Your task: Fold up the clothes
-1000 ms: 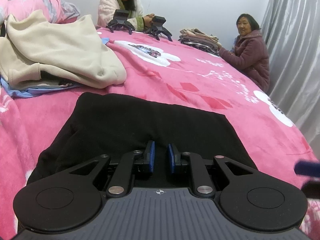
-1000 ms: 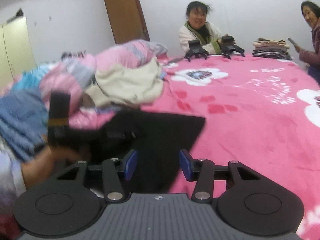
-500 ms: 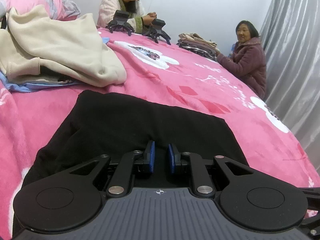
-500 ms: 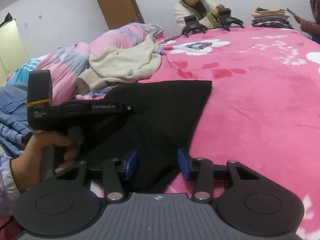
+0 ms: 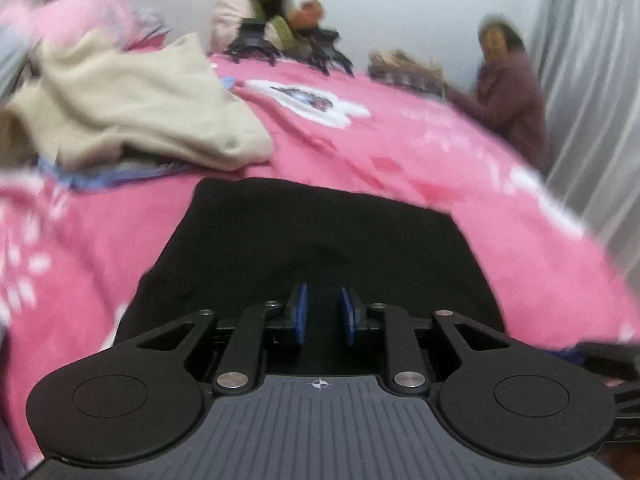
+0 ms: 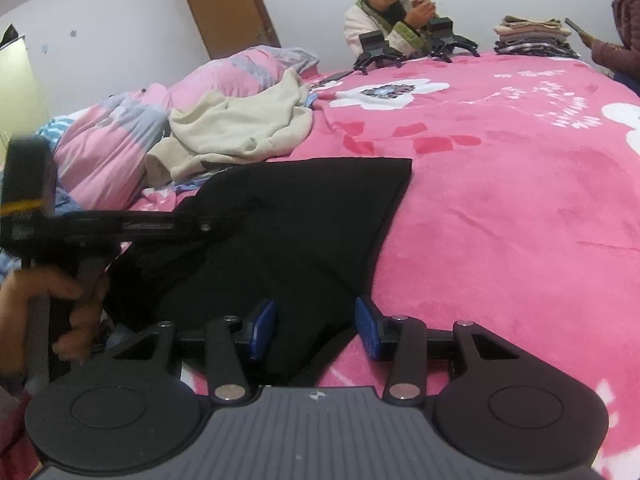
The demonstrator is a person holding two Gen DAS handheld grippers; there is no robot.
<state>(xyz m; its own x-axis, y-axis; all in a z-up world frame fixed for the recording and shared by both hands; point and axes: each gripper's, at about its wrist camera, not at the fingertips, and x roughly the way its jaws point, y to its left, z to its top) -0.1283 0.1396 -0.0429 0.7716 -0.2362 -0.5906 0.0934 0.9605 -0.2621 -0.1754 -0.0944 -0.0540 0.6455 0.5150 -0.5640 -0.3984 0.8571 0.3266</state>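
A black garment [image 5: 320,232] lies on the pink flowered bed cover [image 5: 460,184]; it also shows in the right wrist view [image 6: 304,232]. My left gripper [image 5: 323,314] sits low over the garment's near edge, its blue pads a narrow gap apart with black cloth between them; I cannot tell whether they pinch it. In the right wrist view the left gripper [image 6: 192,224] is near the garment's left edge, held by a hand [image 6: 44,308]. My right gripper [image 6: 316,330] is open, its pads either side of the garment's near corner.
A cream fleece garment [image 6: 240,128] and a pink quilt [image 6: 132,140] are heaped at the left. Two people [image 6: 384,16] sit at the far side with two spare grippers [image 6: 412,48]. A stack of folded clothes [image 6: 532,36] stands at the far right.
The left wrist view has become blurred as that gripper moves. The right gripper has lowered and closed in on the garment's near corner. Its jaws stay open.
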